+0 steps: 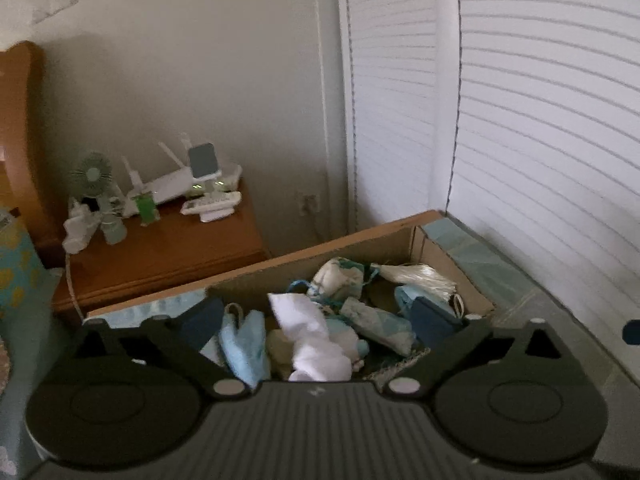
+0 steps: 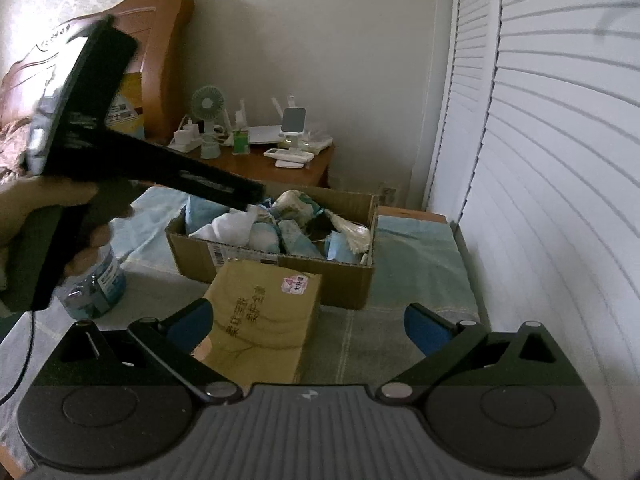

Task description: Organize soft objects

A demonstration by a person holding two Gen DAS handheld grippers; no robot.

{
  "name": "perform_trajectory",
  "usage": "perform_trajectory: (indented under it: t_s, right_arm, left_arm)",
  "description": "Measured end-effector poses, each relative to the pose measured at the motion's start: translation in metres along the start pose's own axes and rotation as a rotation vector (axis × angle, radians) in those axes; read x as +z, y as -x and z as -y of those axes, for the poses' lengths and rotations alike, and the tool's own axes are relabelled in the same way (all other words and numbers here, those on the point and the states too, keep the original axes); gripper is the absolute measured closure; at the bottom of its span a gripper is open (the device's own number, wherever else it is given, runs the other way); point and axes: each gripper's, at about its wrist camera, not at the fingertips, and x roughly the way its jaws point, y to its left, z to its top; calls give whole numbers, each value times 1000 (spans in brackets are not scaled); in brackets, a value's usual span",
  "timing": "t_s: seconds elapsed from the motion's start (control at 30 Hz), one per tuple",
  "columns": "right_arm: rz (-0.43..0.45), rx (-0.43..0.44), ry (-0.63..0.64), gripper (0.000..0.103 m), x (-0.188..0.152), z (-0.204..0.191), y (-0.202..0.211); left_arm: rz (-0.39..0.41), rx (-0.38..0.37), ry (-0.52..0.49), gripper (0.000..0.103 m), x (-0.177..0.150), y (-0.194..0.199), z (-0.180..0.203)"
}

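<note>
The left gripper [image 1: 318,320] hung over the open cardboard box [image 1: 248,276], its jaws released and spread wide, holding nothing. Just inside the left jaw lay a pale blue cloth [image 1: 244,344]; between the jaws sat a crumpled white cloth [image 1: 312,340], and toward the right jaw a rolled patterned cloth [image 1: 380,324], with a white tassel [image 1: 420,276] beyond it near the box's far corner. Past the left jaw, well apart, stood a wooden nightstand [image 1: 168,252] carrying a small green fan [image 1: 94,172] and a white router [image 1: 172,184].

The right gripper [image 2: 308,322] hovered lower down the bed [image 2: 420,264], jaws likewise released and empty. Far left of its jaws, a hand [image 2: 36,208] gripped the left gripper's handle, with a plastic bottle [image 2: 96,284] below it. Between the jaws and just ahead lay a tan parcel [image 2: 264,320] with printed characters, touching the front wall of the cardboard box [image 2: 348,284] of soft things. Right of the jaws ran white louvered doors [image 2: 560,160].
</note>
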Motion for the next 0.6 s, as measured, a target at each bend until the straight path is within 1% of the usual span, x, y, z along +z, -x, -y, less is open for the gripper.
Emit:
perform_trajectory:
  t_s: [0.1, 0.2, 0.3, 0.47, 0.6]
  right_arm:
    - [-9, -28, -10, 0, 1, -1, 1]
    - [-23, -55, -33, 0, 6, 0, 1]
    - [-40, -90, -68, 0, 12, 2, 2]
    - [-56, -135, -110, 0, 26, 2, 2]
    - [-44, -160, -112, 0, 38, -1, 4]
  left_arm:
    - [26, 21, 0, 1, -8, 24, 0]
    - [11, 69, 6, 1, -17, 44, 2]
    - [-9, 96, 27, 1, -26, 63, 4]
    - [-73, 108, 90, 1, -26, 76, -3]
    - [-67, 142, 113, 1, -20, 85, -7]
